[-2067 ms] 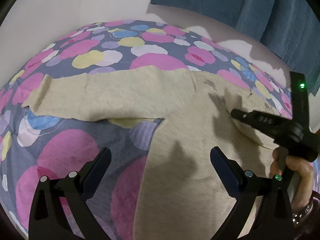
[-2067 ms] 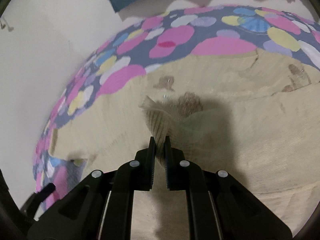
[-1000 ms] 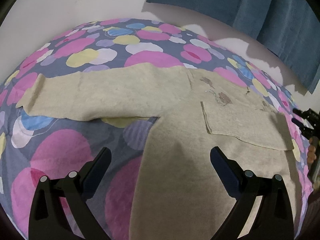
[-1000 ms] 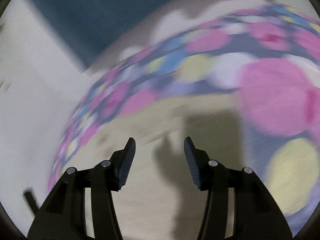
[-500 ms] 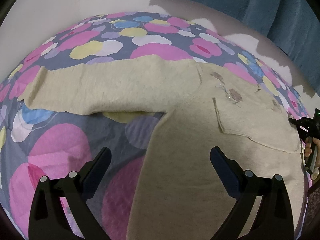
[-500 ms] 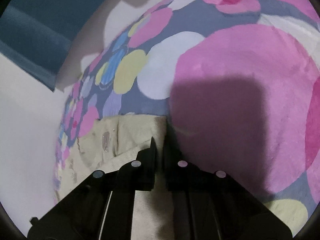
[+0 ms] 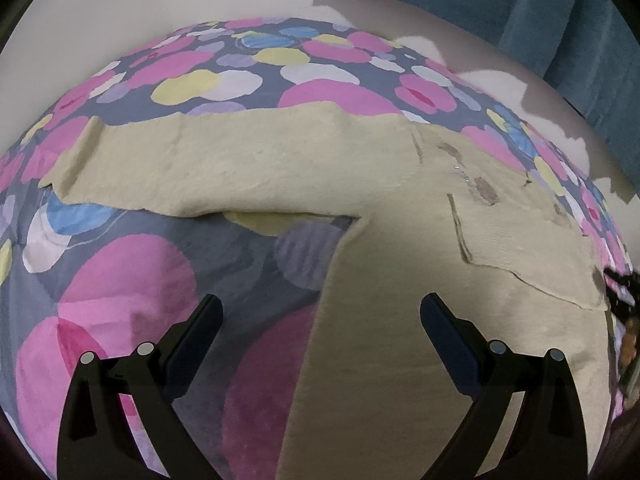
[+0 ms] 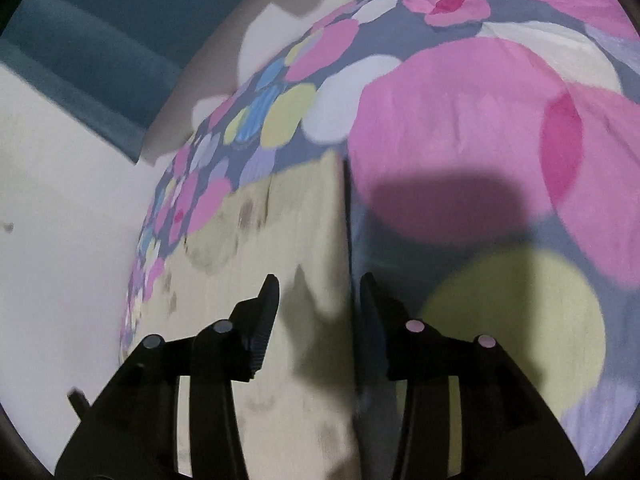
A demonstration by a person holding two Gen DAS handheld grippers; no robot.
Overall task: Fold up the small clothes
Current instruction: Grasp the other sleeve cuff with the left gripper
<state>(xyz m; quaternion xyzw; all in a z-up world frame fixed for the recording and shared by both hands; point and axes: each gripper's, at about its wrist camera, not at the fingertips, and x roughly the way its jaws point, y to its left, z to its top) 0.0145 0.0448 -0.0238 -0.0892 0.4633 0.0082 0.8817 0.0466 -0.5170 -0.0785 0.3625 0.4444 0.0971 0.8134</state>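
A beige long-sleeved top lies flat on a bedspread with pink, yellow and blue spots. Its left sleeve stretches out to the left. Its right sleeve is folded across the chest. My left gripper is open and empty above the body's left edge. My right gripper is open, its jaws straddling the top's folded right edge without holding it. It shows faintly at the far right of the left wrist view.
A white wall stands behind the bed. A dark teal curtain hangs at the back right. The spotted bedspread extends to the right of the top.
My right gripper folded the right sleeve across the chest, let go, shut at the top's right edge, and has now opened again. My left gripper stayed open and nearly still.
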